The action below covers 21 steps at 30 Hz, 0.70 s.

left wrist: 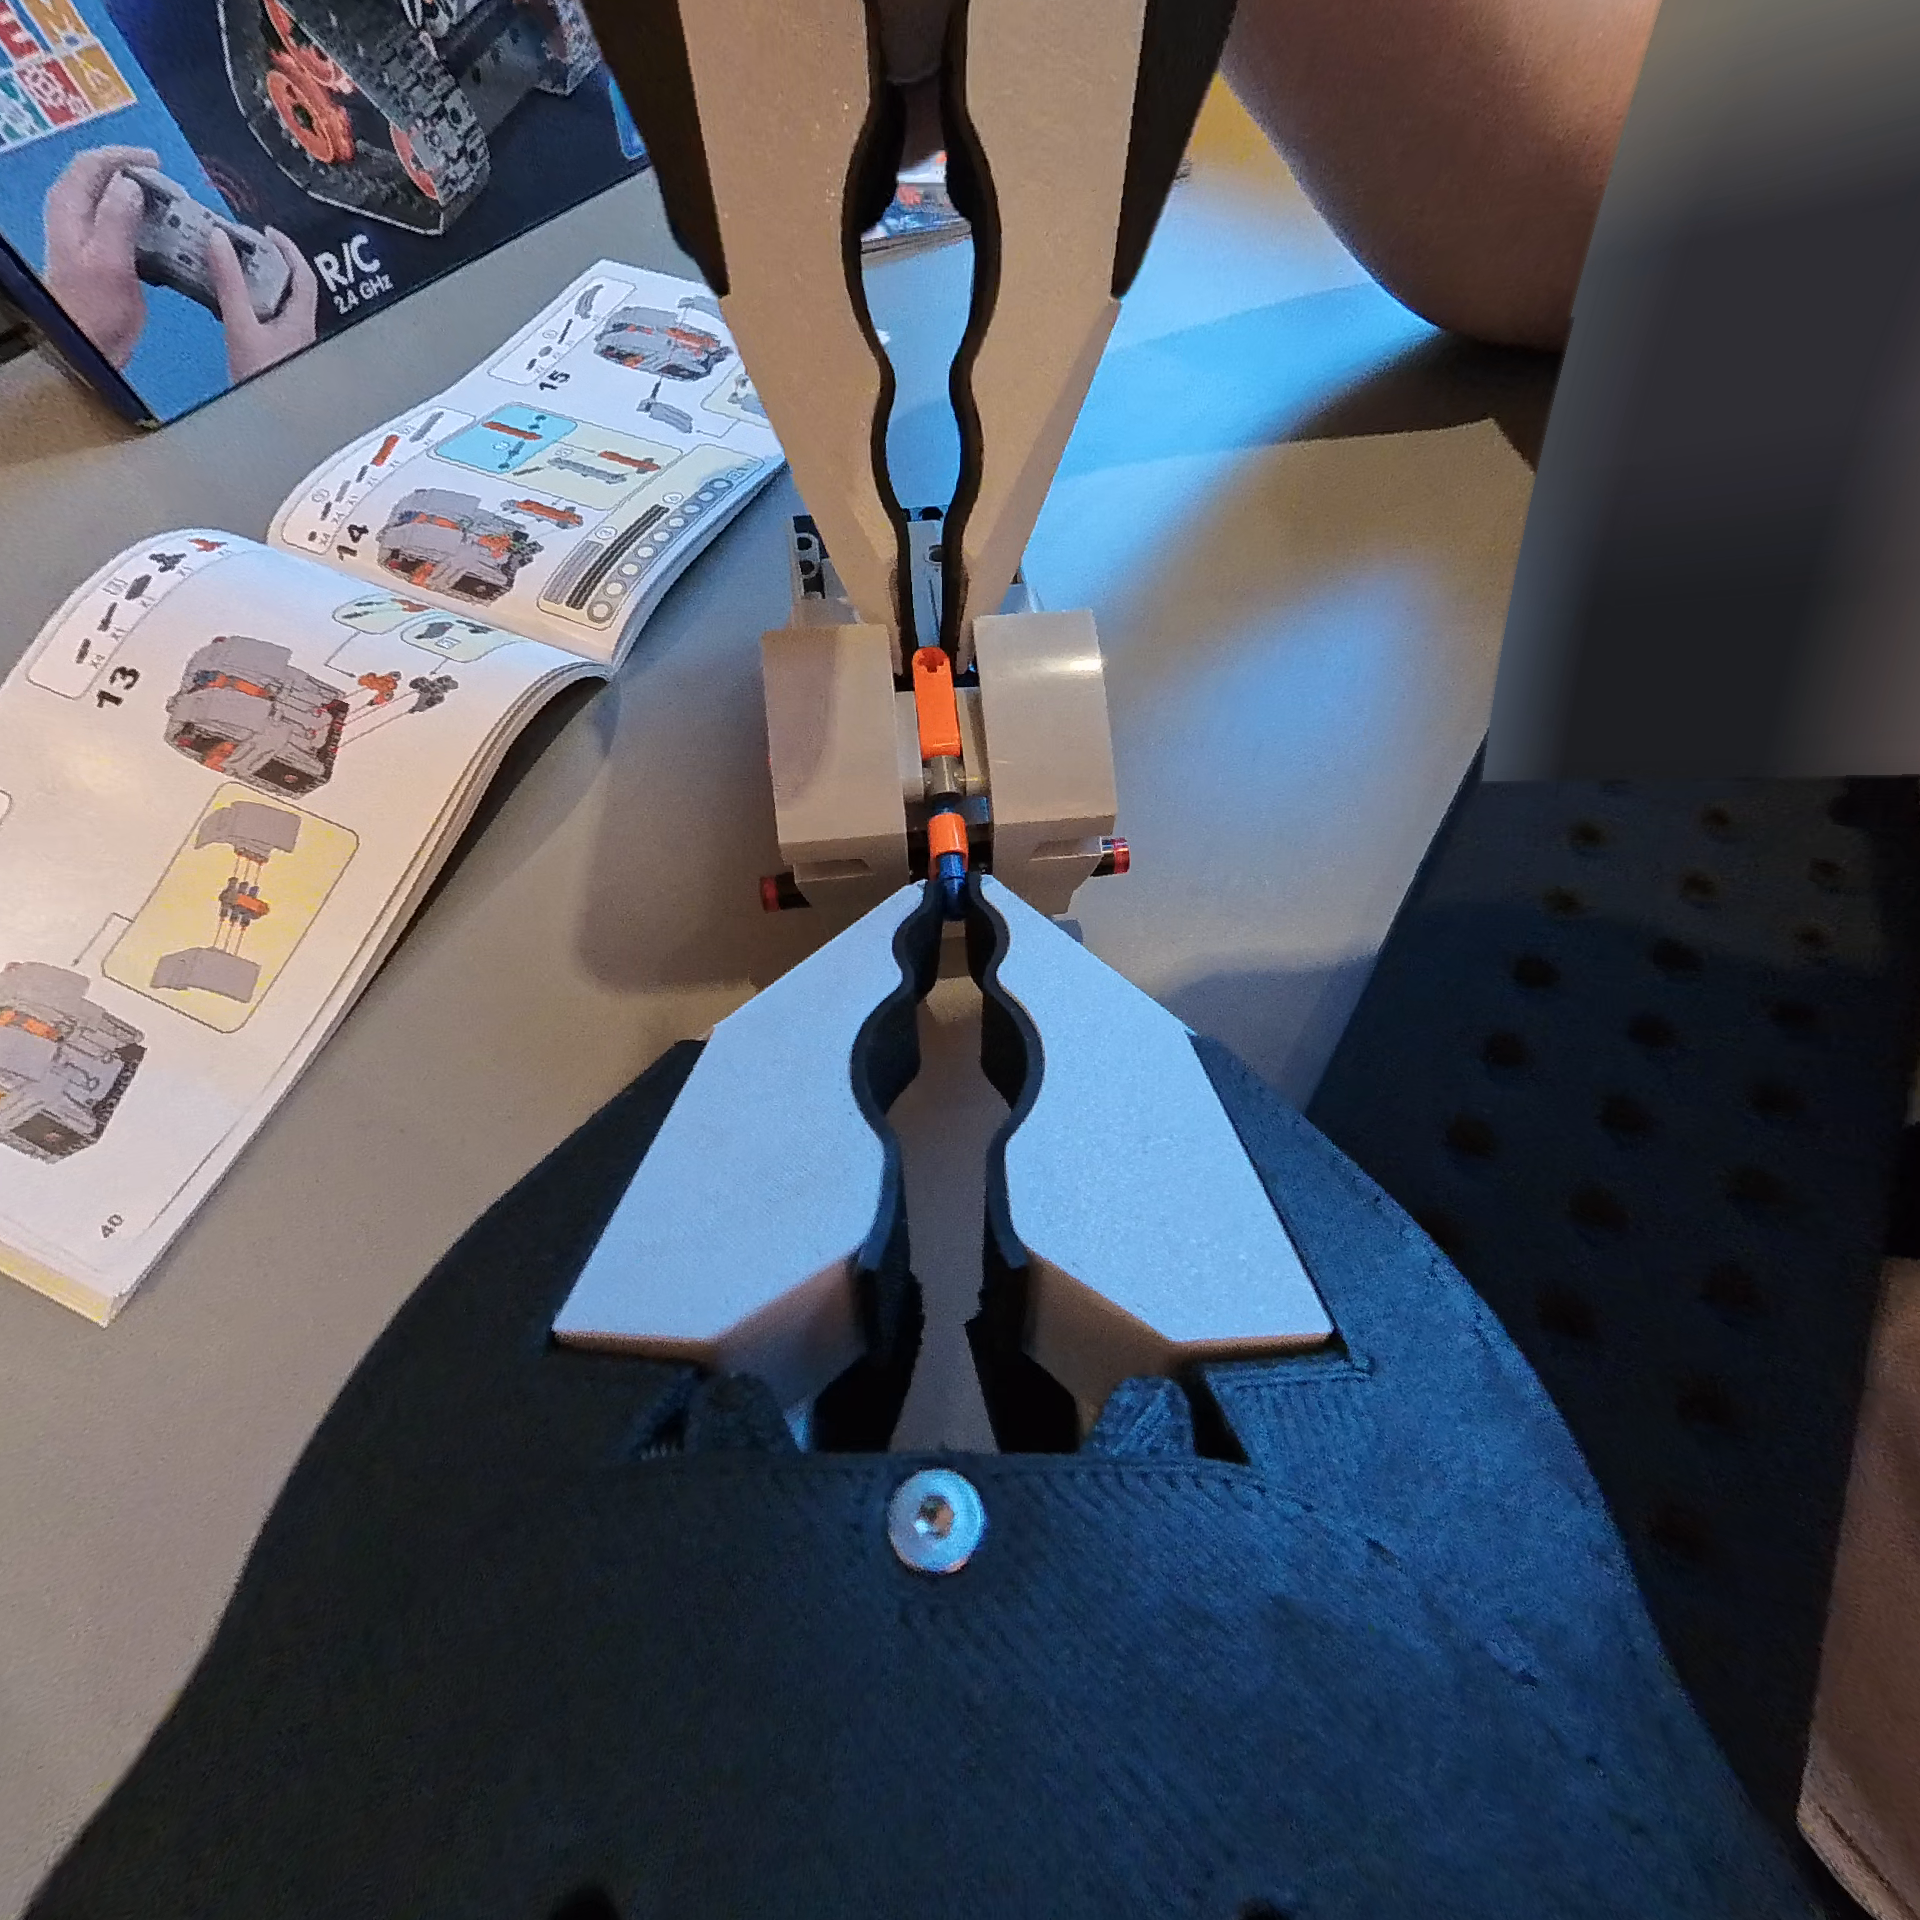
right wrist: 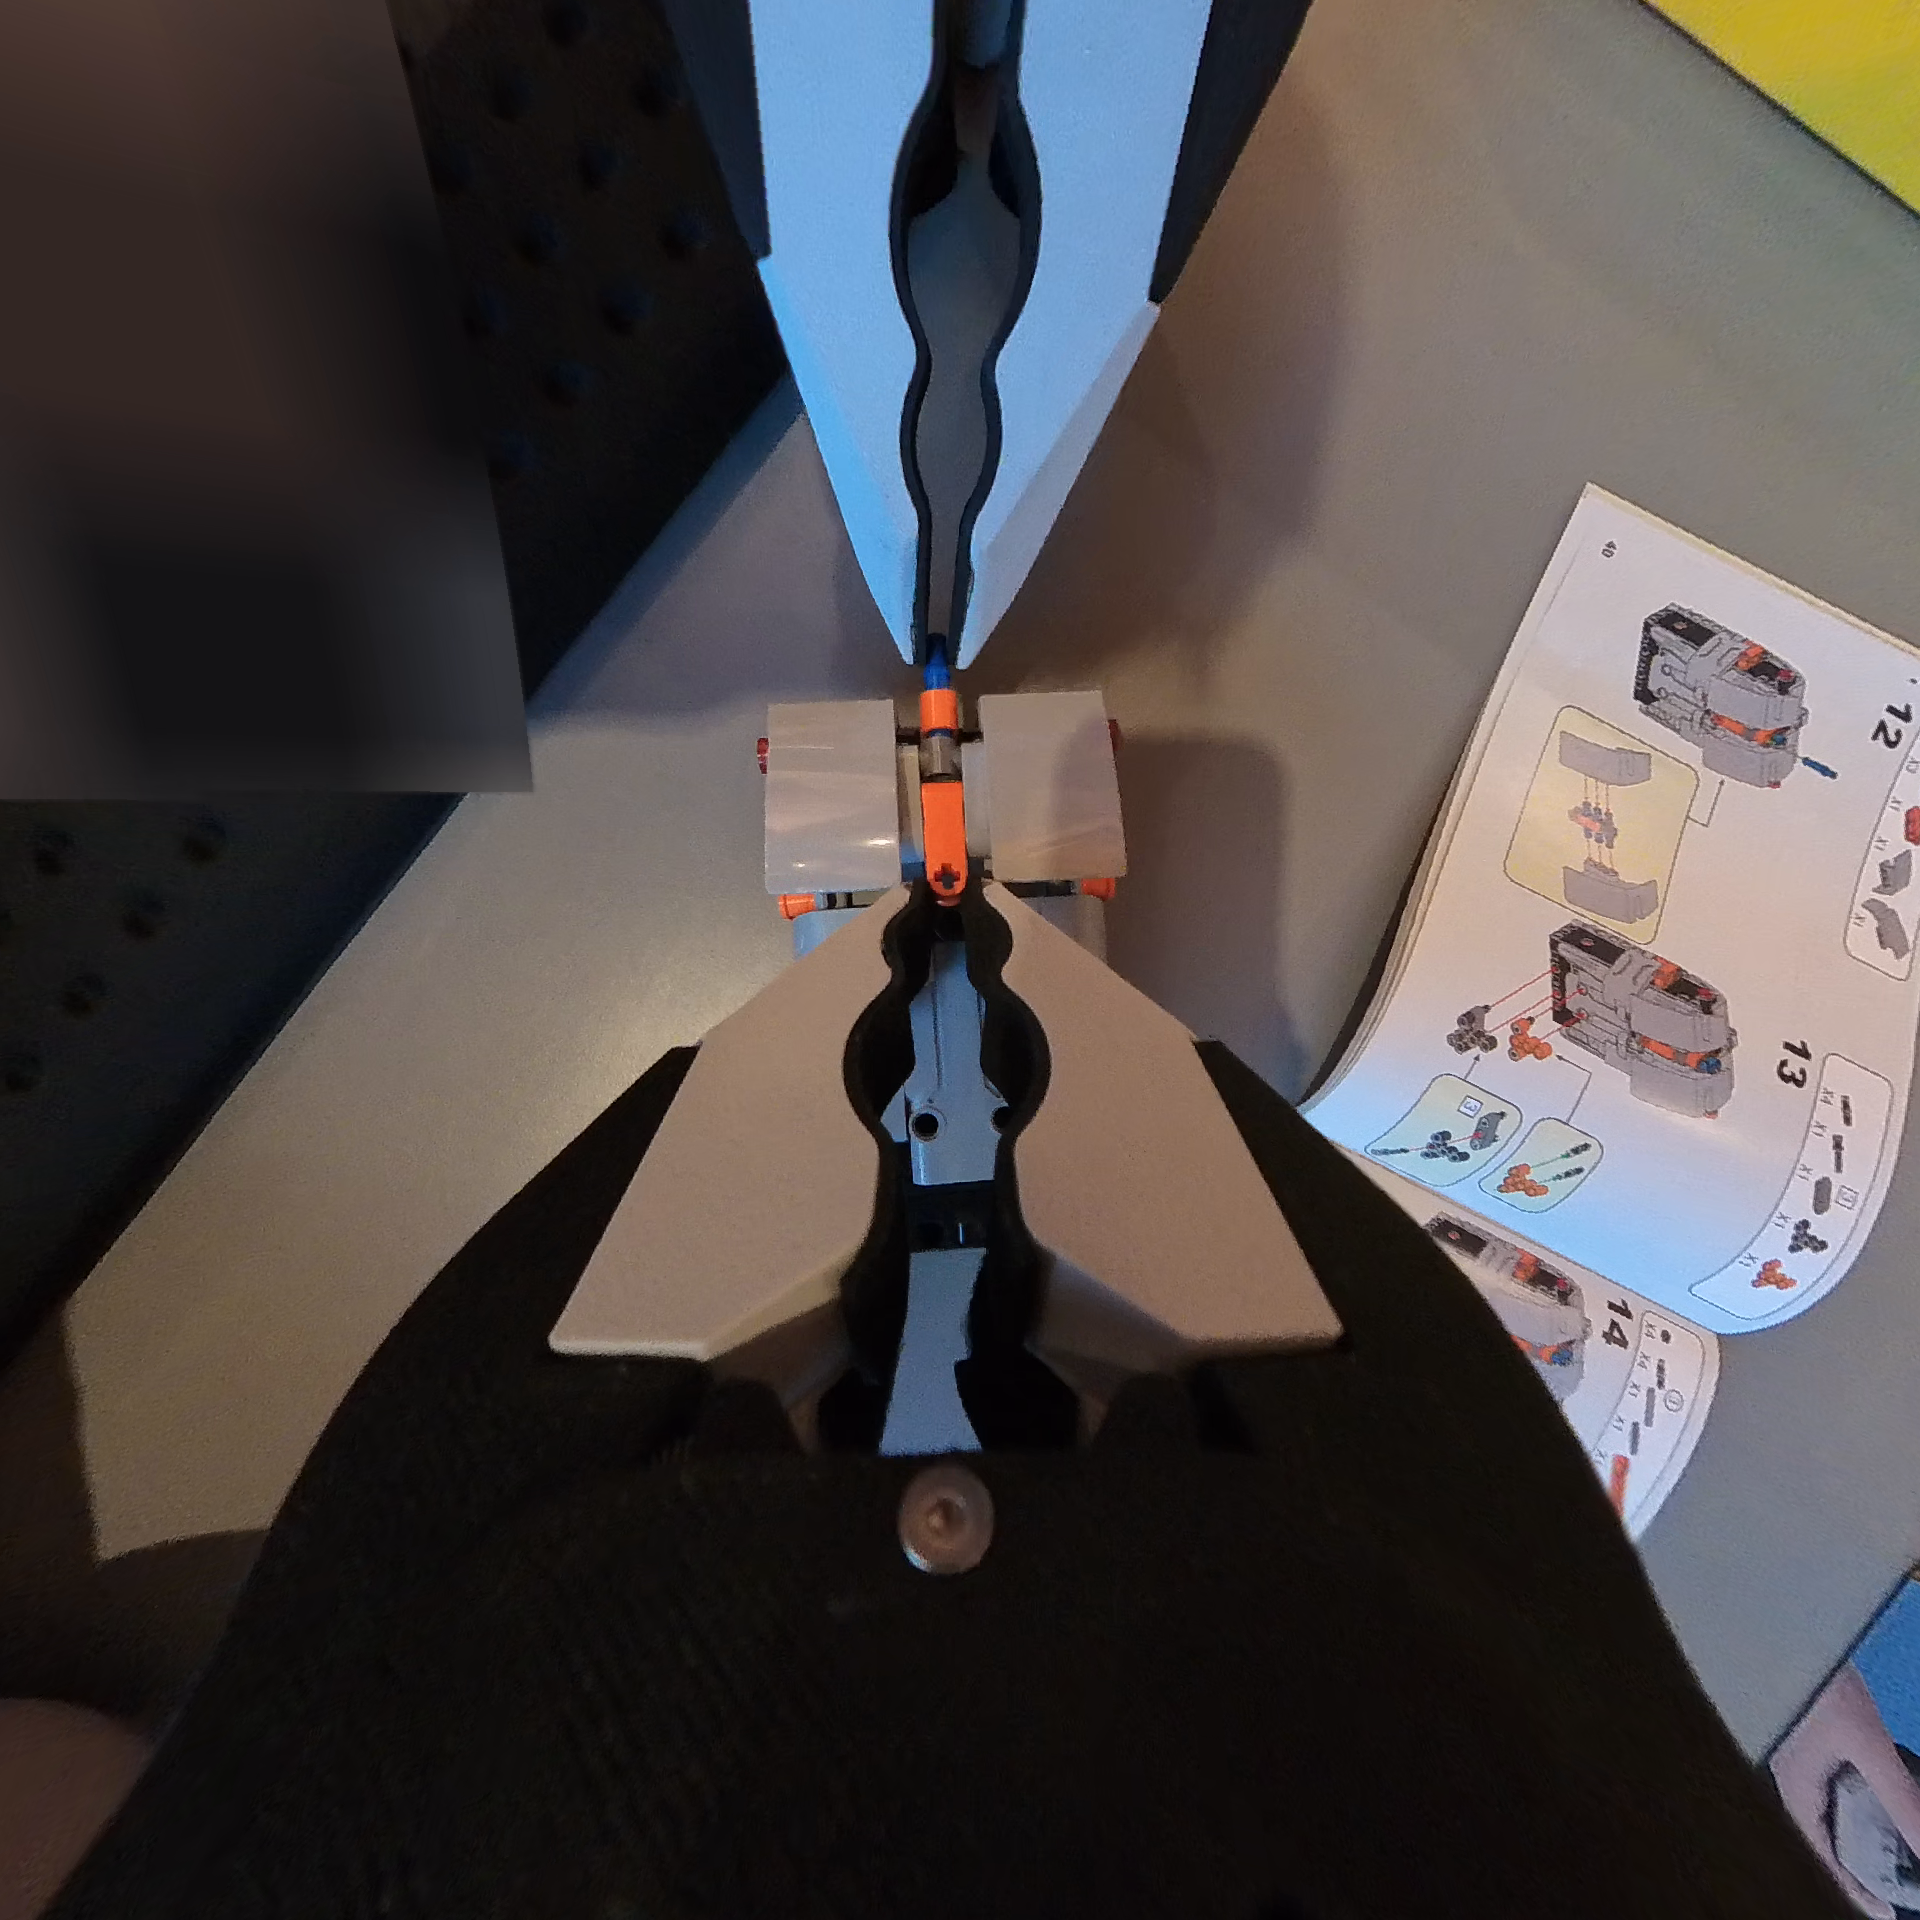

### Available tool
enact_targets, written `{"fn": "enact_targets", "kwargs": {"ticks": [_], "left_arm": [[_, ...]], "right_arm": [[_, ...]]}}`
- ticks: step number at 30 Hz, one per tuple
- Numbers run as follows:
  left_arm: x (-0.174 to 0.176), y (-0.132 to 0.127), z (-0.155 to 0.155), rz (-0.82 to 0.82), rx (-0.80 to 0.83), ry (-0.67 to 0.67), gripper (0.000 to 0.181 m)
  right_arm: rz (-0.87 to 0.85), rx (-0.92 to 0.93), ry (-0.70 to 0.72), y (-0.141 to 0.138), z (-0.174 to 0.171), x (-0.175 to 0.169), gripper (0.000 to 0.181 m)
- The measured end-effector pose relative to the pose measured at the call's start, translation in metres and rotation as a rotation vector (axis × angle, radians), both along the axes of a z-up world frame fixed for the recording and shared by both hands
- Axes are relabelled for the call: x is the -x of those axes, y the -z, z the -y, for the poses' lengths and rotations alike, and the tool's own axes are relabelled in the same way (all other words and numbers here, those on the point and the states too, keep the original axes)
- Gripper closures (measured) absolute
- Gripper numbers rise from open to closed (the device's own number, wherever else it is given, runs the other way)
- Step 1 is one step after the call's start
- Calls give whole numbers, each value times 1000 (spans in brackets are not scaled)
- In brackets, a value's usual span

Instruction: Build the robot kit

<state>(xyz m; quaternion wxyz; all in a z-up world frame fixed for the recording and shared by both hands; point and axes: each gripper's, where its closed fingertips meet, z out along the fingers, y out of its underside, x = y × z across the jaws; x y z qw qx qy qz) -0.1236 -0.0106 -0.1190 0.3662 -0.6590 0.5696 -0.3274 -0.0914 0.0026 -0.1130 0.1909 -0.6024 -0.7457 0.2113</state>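
A grey brick-built model (left wrist: pixel 831 748) with two curved grey panels and an orange middle bar (left wrist: pixel 935 707) stands on the grey table. My left gripper (left wrist: pixel 951 902) is shut on a small blue pin (left wrist: pixel 948 883) that sticks out of an orange bush (left wrist: pixel 948 836) at the model's near end. My right gripper (left wrist: pixel 935 623) reaches in from the far side, shut on the model's middle. In the right wrist view my right gripper (right wrist: pixel 948 902) pinches the model (right wrist: pixel 831 790) at the orange bar's tip (right wrist: pixel 945 873), with a grey beam (right wrist: pixel 940 1081) between its fingers. The left gripper (right wrist: pixel 940 657) holds the blue pin (right wrist: pixel 938 655) opposite.
An open instruction booklet (left wrist: pixel 312 779) lies beside the model and also shows in the right wrist view (right wrist: pixel 1662 987). The kit's blue box (left wrist: pixel 208 208) stands behind it. A black perforated board (left wrist: pixel 1662 1039) lies on the other side. A person's arm (left wrist: pixel 1455 156) is at the back. Left tips to right tips: about 5 cm.
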Motion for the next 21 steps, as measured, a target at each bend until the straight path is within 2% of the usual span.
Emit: {"fn": "enact_targets", "kwargs": {"ticks": [4, 6, 9, 11, 13, 16, 21], "left_arm": [[0, 0, -1, -5, 2, -11, 179], [0, 0, -1, -2, 1, -17, 179], [0, -3, -3, 11, 7, -27, 179], [0, -9, -2, 49, 24, -27, 179], [2, -15, -3, 87, 49, -36, 178], [4, -13, -4, 74, 65, -42, 174], [3, -3, -4, 6, 51, -45, 175]], "right_arm": [[43, -56, 12, 1, -2, -1, 175], [56, -81, 32, -1, -5, -4, 156], [6, -42, 40, -13, -4, -8, 168], [-123, -6, 65, -29, -6, 3, 181], [-185, 68, 50, -34, 3, 12, 181], [-113, -22, 22, -18, -3, 10, 181], [-37, -13, -45, -8, 4, 13, 181]]}}
